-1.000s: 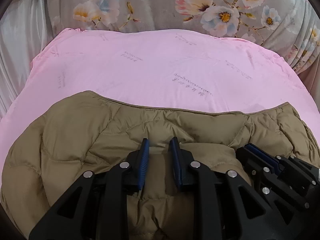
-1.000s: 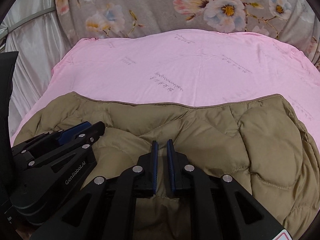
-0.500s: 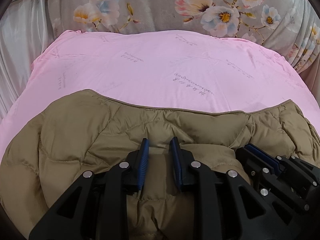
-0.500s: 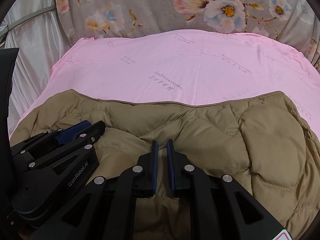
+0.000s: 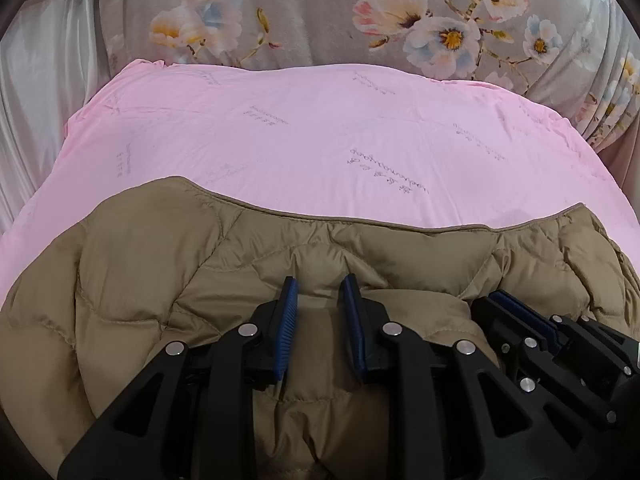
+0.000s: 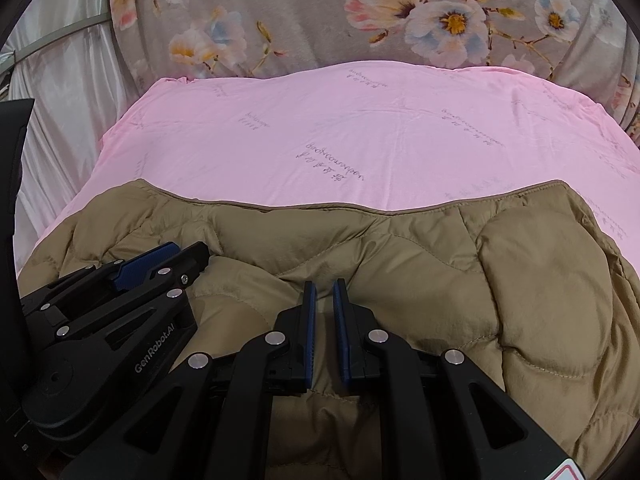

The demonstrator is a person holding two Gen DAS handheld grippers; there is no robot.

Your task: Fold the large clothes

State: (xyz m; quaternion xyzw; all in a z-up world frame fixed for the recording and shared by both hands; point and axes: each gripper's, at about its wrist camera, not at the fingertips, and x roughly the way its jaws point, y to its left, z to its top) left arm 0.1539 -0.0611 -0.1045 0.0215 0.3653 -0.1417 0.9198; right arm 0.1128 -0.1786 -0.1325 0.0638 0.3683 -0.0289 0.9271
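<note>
On the pink sheet (image 5: 320,140) lies the big brown puffy jacket (image 5: 140,272). It covers the near part of the sheet, and its far edge runs across from one side to the other. Past the sheet you can see a grey blanket with flowers (image 5: 320,12).

Your left gripper (image 5: 320,292) points down at the middle of the jacket. Its blue pads (image 5: 289,320) sit a little way apart, and a thick fold of the jacket bunches up between them. The pads press on that fold from both sides, so you are holding it.

Your right gripper (image 6: 323,292) sits just beside the left one, and both point the same way. Its two pads (image 6: 310,320) are very near each other, with only a thin gap. A thin pinch of the jacket's cloth shows in that gap, so this hand holds the jacket too.

From the right camera you see the left gripper lying on the jacket at the left. From the left camera you see the right gripper at the right.
</note>
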